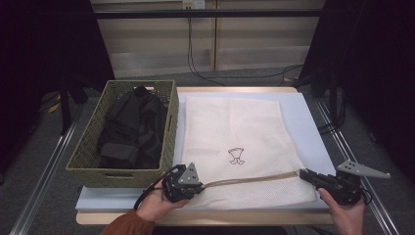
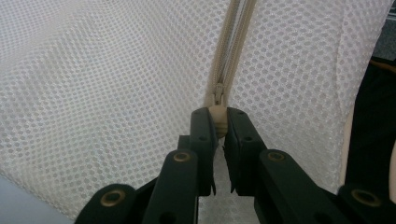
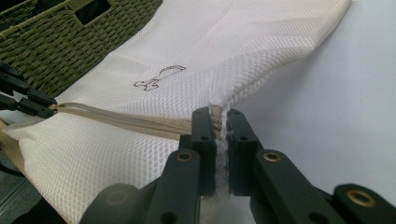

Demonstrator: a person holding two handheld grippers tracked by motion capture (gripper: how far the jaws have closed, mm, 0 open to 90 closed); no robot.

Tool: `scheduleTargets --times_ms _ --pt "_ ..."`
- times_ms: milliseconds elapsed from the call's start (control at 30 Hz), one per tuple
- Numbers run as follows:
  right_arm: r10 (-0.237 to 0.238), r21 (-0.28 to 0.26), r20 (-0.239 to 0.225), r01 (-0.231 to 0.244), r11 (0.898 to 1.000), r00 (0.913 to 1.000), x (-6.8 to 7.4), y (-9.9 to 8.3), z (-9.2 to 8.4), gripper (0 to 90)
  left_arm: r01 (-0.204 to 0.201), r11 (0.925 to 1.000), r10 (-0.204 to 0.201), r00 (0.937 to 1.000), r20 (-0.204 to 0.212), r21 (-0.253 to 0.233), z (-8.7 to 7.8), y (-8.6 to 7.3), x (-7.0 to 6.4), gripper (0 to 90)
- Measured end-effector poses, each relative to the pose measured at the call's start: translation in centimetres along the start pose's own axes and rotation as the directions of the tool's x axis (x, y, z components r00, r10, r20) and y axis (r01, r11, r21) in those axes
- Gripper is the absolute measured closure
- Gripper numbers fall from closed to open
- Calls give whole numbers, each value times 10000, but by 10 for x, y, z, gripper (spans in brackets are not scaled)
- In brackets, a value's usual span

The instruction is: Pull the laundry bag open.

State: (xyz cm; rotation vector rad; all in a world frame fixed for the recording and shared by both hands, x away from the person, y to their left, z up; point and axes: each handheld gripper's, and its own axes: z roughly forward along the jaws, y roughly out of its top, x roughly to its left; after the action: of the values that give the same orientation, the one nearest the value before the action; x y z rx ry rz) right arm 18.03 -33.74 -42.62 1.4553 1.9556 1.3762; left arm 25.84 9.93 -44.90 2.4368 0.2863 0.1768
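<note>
A cream mesh laundry bag point(image 1: 235, 139) lies flat on the white table top point(image 1: 303, 115), with a small outline drawing point(image 1: 237, 155) on it. A beige zipper point(image 1: 249, 179) runs across its near end. My left gripper point(image 1: 198, 187) is shut on the zipper pull point(image 2: 218, 117) at the zipper's left end. My right gripper point(image 1: 302, 173) is shut on the bag's fabric point(image 3: 218, 122) at the zipper's right end. In the right gripper view the zipper point(image 3: 116, 119) stretches left to the far left gripper point(image 3: 28, 100).
A green woven basket point(image 1: 83, 152) holding dark clothes point(image 1: 129, 129) stands left of the bag, close to my left hand. Its wall point(image 3: 56, 51) fills the upper left of the right gripper view. Cables point(image 1: 195, 58) trail on the floor beyond the table.
</note>
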Motion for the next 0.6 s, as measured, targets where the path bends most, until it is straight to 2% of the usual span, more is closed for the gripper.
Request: scheduleTargets --times_ms 133,233,267,367,467,567,600 --pt "44 33 1 -44 10000 10000 1 -2 -3 846 158 9997 -158 9999 -16 -162 0 -3 -3 822" --pt "-6 66 -4 6 10000 10000 3 -4 -5 846 63 10000 -63 10000 11 -50 -1 -4 -4 822" --pt "-39 65 10 39 10000 10000 4 -5 -6 846 135 9998 -135 9999 29 -171 0 -4 -5 822" --pt "-20 127 33 20 9999 10000 4 -7 -6 847 103 9999 -104 9999 -85 -17 -4 -7 -5 822" --pt "24 111 44 -24 9999 10000 3 -8 -6 847 459 9987 -463 9987 -209 -220 -7 -14 -5 822" --pt "-4 119 53 3 9999 10000 3 -7 -6 847 589 9981 -594 9977 -321 -157 -13 -19 -3 821" --pt "-7 122 54 6 9999 10000 3 -7 -5 846 690 9972 -697 9972 -266 -279 -14 -21 -1 821"
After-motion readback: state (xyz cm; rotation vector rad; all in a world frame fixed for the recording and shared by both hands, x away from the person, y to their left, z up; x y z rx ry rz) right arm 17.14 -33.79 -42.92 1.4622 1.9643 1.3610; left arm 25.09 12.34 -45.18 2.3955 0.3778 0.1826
